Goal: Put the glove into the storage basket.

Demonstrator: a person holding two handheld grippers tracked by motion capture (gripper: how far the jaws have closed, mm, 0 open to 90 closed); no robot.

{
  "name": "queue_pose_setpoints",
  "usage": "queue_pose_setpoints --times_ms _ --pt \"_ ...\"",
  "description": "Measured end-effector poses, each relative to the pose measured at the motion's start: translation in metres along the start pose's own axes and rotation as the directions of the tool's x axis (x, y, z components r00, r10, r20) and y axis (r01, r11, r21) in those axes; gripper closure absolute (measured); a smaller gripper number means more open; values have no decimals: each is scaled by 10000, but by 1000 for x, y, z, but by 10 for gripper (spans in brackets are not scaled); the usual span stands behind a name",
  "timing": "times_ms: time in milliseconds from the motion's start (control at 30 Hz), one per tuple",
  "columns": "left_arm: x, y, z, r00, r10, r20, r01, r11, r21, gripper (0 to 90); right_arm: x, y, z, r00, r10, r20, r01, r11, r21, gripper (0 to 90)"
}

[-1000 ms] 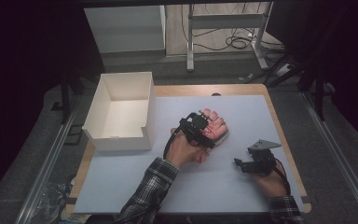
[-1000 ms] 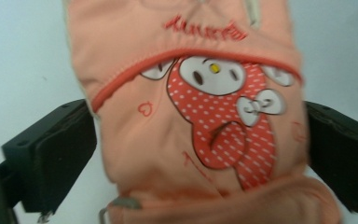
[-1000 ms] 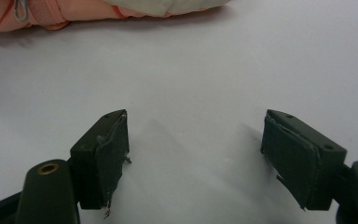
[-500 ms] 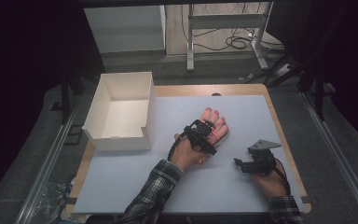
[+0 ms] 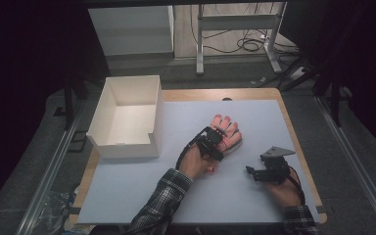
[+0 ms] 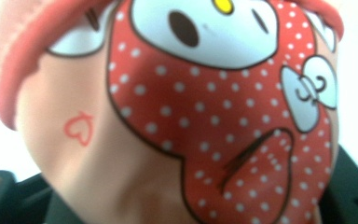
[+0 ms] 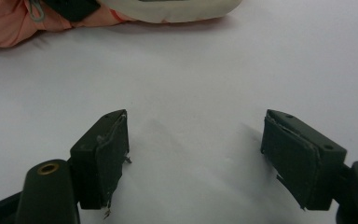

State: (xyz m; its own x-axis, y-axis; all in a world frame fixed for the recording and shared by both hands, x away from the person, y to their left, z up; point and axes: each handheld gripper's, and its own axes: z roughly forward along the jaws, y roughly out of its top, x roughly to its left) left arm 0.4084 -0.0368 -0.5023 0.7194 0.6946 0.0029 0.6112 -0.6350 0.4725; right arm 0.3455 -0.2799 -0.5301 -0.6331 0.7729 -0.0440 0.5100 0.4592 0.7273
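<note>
In the high view, a pink glove (image 5: 227, 130) lies near the middle of the white table (image 5: 142, 191), fingers pointing away from the person and a little to the right. The left gripper (image 5: 214, 143) sits on its near end, so the glove's long axis runs straight on from that hand; its jaws have just been closing with the glove between them. The right gripper (image 5: 260, 172) rests apart, to the right and nearer the person, so the left hand is clearly the nearer one. A white box (image 5: 103, 120) stands open to the left. In the left gripper view, the glove (image 6: 205, 116), with red dotted print, bulges up between the jaws, so I judge it is pinched. In the right gripper view, the right gripper (image 7: 193, 154) stands wide open over bare table, holding nothing, with the glove (image 7: 9, 21) far off at the upper left.
</note>
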Motion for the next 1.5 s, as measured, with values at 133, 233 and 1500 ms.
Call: queue_pose_setpoints --times_ms 133,233,1500 --pt "4 -3 -3 9994 -103 319 112 9996 -271 511 0 0 0 10000 0 0 0 10000 -1 236" --pt "8 -4 -5 9983 -69 581 91 9992 -385 529 0 0 0 10000 3 -5 -3 10000 -3 236" --pt "53 4 -91 9990 -292 336 319 9959 -850 529 0 0 0 10000 5 -9 -5 10000 -27 236"
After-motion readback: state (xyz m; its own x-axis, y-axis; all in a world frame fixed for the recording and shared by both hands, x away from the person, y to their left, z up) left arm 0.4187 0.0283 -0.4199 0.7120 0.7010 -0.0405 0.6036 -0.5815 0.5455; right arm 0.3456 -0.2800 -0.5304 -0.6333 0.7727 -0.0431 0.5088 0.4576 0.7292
